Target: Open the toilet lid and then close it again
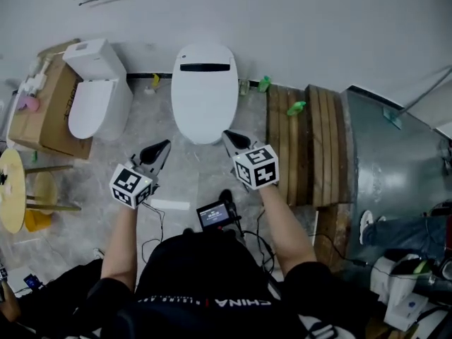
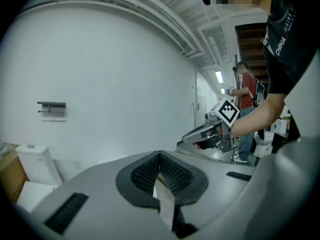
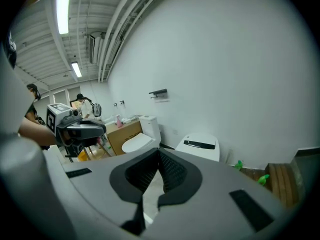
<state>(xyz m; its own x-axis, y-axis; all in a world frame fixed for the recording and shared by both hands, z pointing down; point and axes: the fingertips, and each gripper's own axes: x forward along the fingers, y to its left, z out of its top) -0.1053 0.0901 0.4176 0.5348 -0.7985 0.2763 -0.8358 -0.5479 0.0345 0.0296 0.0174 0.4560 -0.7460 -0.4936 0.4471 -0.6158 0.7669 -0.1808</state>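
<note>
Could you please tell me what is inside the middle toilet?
Only its closed white lid, with a dark strip at its back end, shows; the bowl beneath is covered.

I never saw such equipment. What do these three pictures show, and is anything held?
No robot: a person holds a grey two-jaw gripper in each hand, the left gripper and the right gripper; the marked cubes belong to them. The head view comes from a camera on the person's head, looking down. The two gripper views come from cameras riding on each gripper, looking along its jaws. On the grey floor are a white oval toilet with closed lid, a second white toilet with a tank beside a brown cardboard box, and wooden planks. Both pairs of jaws are shut and hold nothing.
</note>
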